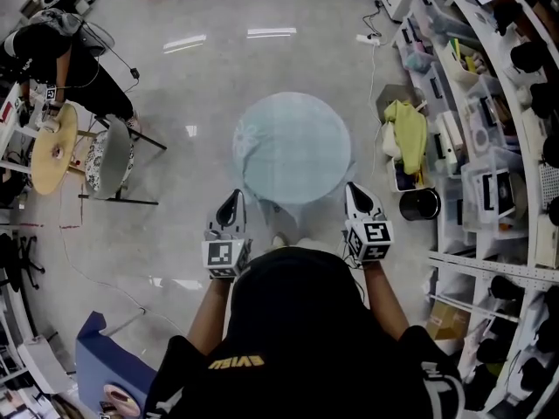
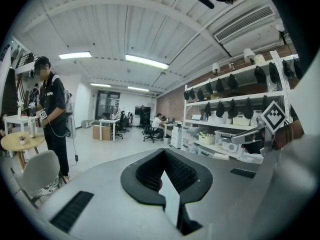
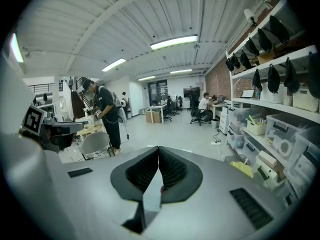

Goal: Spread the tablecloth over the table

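I am holding the left gripper and right gripper with jaws pressed together. A pale sliver is showing between the pads; I cannot tell what. The tablecloth is lying over the round table just ahead, between them. Shelving is crowding the right, with a chair well left and open floor beyond.

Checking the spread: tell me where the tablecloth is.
In the head view the tablecloth is the pale blue disc at centre, between the white chair at left and the yellow cloth at right.
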Demonstrator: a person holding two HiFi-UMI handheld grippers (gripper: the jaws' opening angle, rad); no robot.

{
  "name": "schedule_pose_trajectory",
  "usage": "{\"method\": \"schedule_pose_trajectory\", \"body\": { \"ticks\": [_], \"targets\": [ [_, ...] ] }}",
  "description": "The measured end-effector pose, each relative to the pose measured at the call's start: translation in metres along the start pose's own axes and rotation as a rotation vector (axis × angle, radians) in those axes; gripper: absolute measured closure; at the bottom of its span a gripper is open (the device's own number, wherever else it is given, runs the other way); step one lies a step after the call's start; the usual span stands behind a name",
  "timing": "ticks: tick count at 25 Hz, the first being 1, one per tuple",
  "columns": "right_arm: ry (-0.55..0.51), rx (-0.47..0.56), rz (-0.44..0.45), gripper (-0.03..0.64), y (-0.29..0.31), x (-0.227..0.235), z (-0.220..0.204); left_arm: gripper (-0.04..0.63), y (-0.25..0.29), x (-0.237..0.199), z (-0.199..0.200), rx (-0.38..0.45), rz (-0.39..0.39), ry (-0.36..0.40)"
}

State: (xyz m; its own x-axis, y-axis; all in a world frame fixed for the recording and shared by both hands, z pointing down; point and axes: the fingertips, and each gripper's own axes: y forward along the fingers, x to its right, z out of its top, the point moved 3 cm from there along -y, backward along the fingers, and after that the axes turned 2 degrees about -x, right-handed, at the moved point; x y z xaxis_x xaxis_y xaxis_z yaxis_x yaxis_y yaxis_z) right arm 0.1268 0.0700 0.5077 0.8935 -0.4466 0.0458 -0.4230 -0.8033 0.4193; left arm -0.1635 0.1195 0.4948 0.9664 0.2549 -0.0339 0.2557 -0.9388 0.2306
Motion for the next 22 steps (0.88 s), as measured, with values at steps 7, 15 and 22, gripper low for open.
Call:
{"method": "schedule_pose_trajectory", "body": {
  "ticks": [7, 15, 22],
  "targets": [
    [0.001, 0.018, -0.013, 0.612, 0.0, 0.002, 0.002, 0.577, 0.003, 0.004, -0.004, -0.012, -0.022, 0.01],
    [0.004, 0.009, -0.032, 0.612, 0.0, 0.011, 0.003, 0.577, 0.012, 0.006, -0.003, -0.016, -0.034, 0.015],
    [0.007, 0.012, -0.028, 0.612, 0.001, 0.01, 0.003, 0.577, 0.012, 0.004, -0.004, -0.024, -0.033, 0.008]
  ]
}}
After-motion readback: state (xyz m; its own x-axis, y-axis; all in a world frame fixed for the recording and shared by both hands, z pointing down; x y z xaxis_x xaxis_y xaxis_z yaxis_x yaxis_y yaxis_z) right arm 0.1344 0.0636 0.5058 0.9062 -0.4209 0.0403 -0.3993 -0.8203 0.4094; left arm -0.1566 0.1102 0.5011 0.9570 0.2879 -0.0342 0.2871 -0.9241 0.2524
